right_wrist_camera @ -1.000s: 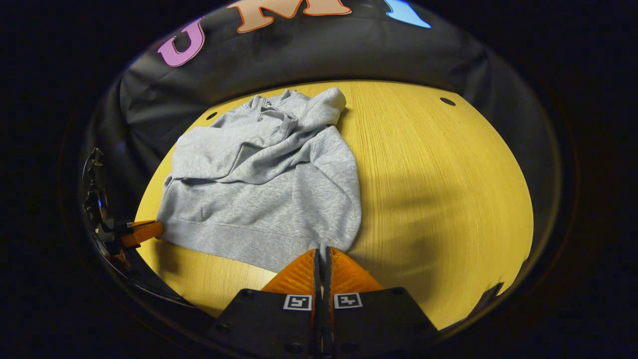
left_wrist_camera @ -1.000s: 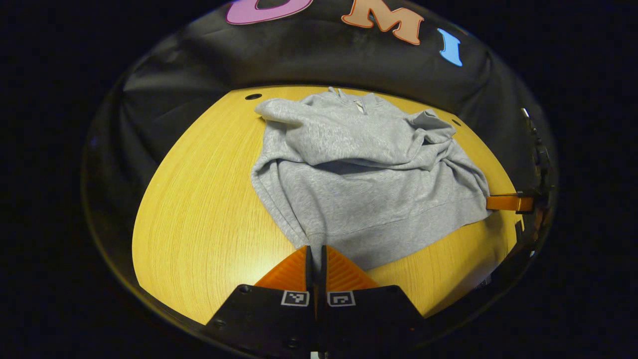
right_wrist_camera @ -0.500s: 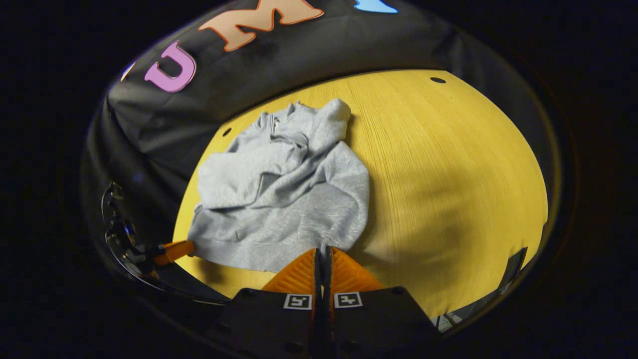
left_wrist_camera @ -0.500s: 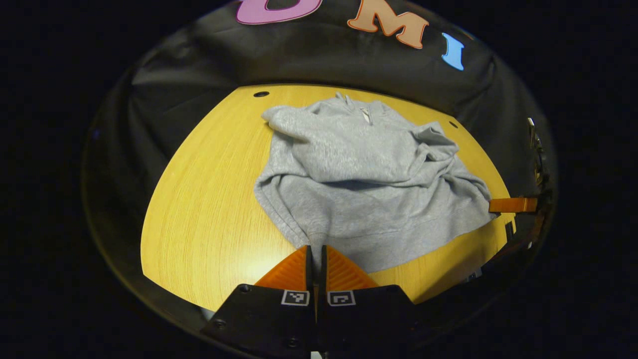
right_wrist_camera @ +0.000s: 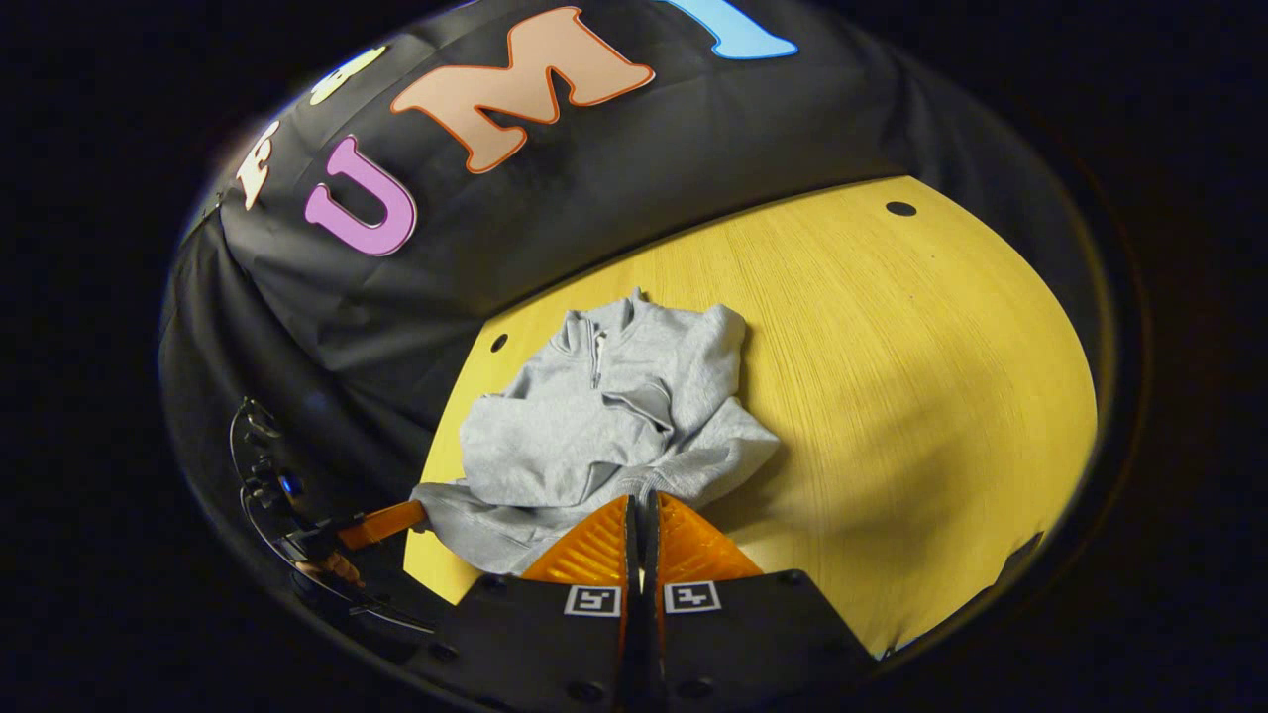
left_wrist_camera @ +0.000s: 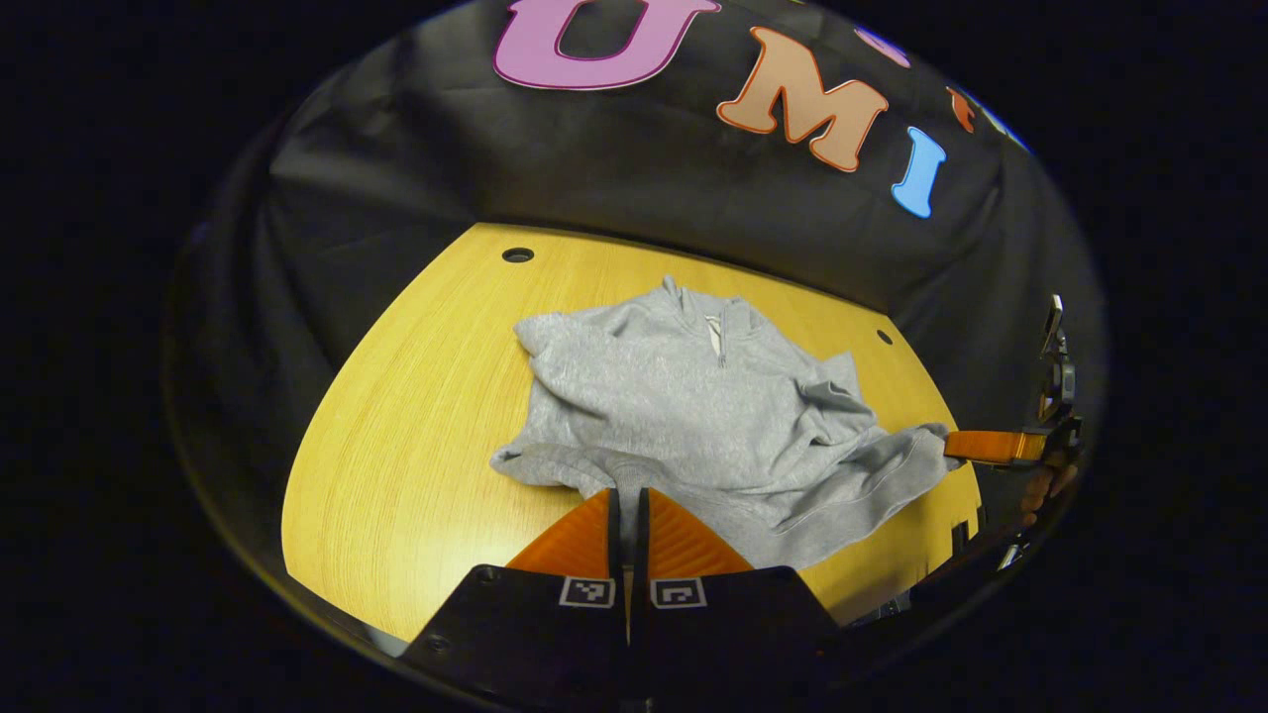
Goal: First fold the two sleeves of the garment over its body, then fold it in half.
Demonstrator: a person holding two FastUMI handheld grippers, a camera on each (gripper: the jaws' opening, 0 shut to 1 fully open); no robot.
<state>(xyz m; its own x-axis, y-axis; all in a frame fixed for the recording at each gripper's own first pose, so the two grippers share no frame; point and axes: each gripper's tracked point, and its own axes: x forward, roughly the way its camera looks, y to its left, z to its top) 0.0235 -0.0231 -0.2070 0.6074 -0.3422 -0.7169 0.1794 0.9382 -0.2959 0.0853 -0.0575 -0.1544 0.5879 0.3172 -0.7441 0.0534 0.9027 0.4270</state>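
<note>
One grey garment lies on the yellow table, collar at the far end, both sleeves already folded across its body. Since a second ago its hem has risen off the table toward the collar — the half-fold is under way. Two grippers: the left gripper and right gripper each pinch a hem corner between closed fingers.

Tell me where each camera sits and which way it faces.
Left gripper view: rides the left gripper, facing the booth wall across the table; the right gripper shows at the sweatshirt's hem.
Right gripper view: rides the right gripper, facing the same wall; the left gripper shows.
Shared: sweatshirt, table, both grippers.
</note>
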